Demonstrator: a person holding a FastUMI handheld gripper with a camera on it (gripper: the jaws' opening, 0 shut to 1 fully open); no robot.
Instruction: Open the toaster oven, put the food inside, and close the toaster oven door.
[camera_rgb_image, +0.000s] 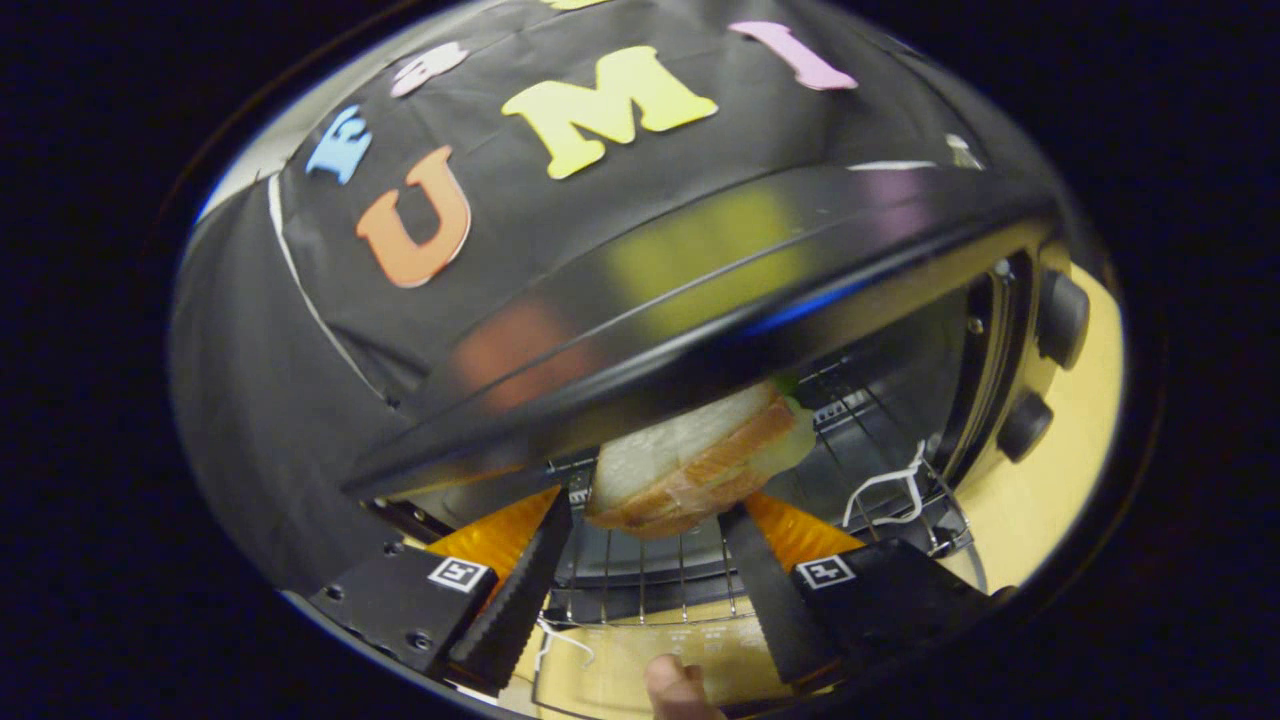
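- Gripper view: the gripper (645, 520) holds a sandwich (690, 465) at its fingertips, one finger pressing on each side, so the claw is closed on the food.
- The sandwich sits straight ahead of the fingers, at the mouth of the toaster oven (760, 290), under the oven's top edge and above the wire rack (640, 575).
- Its long axis runs across the fingers, the crust side facing the camera; by my reading the next move is forward and down onto the rack.
- Bread looks soft and pale with a brown crust, something green showing at the far end.
- The oven top is glossy dark metal; two round knobs (1060, 320) sit on its right.
- A fingertip (675, 690) shows below the rack.
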